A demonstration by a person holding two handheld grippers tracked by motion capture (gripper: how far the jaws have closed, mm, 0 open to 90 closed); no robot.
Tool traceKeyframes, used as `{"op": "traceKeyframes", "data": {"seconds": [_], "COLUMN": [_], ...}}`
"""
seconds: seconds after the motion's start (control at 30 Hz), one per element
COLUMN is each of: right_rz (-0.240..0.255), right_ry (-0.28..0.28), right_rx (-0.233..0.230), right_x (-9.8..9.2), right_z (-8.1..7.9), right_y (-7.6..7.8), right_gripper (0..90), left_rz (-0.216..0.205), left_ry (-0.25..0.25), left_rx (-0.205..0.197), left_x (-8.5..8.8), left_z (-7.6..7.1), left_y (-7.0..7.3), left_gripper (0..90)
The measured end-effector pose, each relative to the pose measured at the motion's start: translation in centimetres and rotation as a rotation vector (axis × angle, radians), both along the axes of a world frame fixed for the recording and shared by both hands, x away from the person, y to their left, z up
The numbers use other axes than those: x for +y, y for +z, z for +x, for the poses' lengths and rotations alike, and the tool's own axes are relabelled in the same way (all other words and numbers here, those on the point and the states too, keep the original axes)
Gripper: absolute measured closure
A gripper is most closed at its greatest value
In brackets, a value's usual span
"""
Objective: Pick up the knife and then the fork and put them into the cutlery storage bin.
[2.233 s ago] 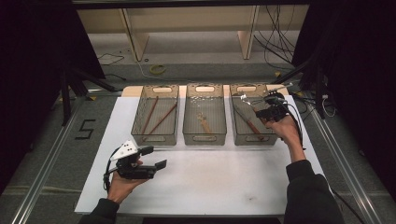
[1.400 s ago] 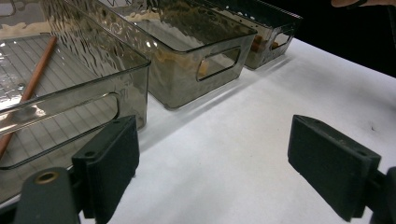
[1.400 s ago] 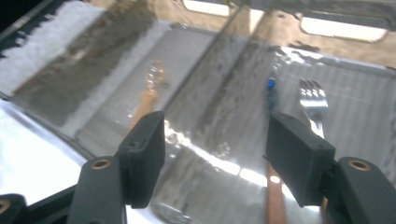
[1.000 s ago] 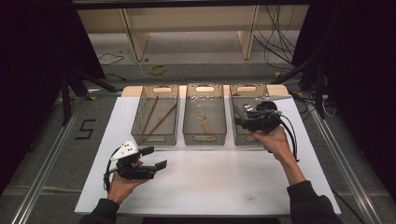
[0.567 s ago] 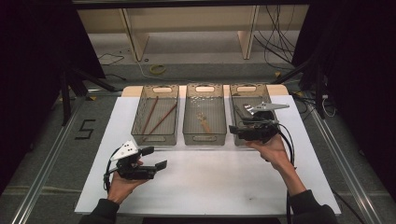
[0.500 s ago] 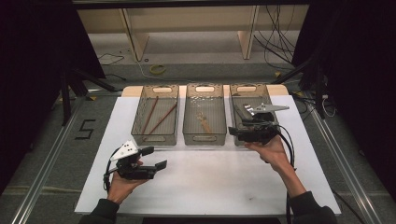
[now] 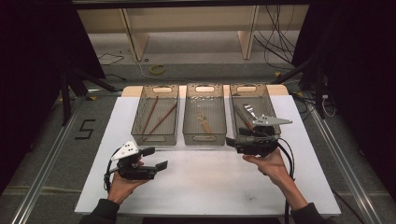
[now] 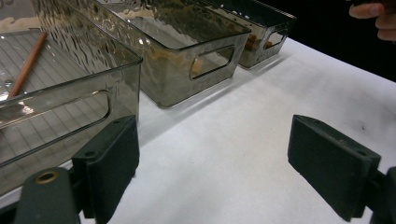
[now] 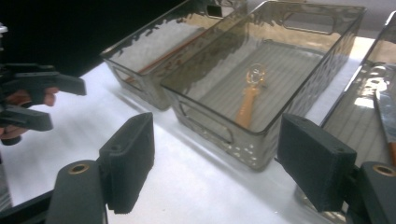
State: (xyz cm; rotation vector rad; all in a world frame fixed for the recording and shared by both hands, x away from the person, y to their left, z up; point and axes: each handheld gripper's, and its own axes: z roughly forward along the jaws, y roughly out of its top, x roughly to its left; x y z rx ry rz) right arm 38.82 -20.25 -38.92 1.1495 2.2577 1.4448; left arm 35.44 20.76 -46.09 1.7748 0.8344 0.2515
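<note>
1. High view — right tool (image 7: pixel 232 141) hovers at near end of right bin (image 7: pixel 250 112), jaws apart, just opening, nothing between; left tool (image 7: pixel 156 157) over table (image 7: pixel 210 186).
2. Left gripper view — jaws apart, empty, above table beside left bin (image 8: pixel 70 93).
3. Right gripper view — jaws wide, empty, facing middle bin (image 9: pixel 261 70) holding wooden spoon (image 9: pixel 250 100).

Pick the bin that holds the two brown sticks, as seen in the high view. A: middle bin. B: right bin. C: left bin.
C: the two brown sticks lie crossed in the left bin, while the middle bin holds a small spoon and the right bin flat utensils.
</note>
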Motion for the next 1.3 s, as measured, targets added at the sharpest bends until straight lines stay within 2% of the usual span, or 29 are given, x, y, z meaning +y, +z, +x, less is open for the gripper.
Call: {"op": "traceKeyframes", "data": {"seconds": [0.53,0.8,0.97,1.3], "right_rz": [0.053,0.074,0.075,0.063], "right_ry": [0.013,0.01,0.004,-0.012], "right_rx": [-0.036,-0.053,-0.059,-0.071], "right_x": [-1.4,-2.3,-2.6,-3.1], "right_z": [-3.7,-5.5,-6.2,-7.3], "right_y": [-2.3,-3.5,-4.3,-4.9], "right_gripper": [27.3,27.4,27.3,26.8], "left_rz": [-0.031,-0.03,-0.031,-0.027], "left_ry": [-0.018,-0.025,-0.028,-0.033], "left_rx": [0.018,0.024,0.025,0.031], "left_x": [-0.1,-0.2,-0.2,-0.3], "left_z": [-0.3,-0.5,-0.6,-0.7], "left_y": [0.2,0.2,0.2,0.2], "left_gripper": [16.2,16.2,16.2,16.2]}}
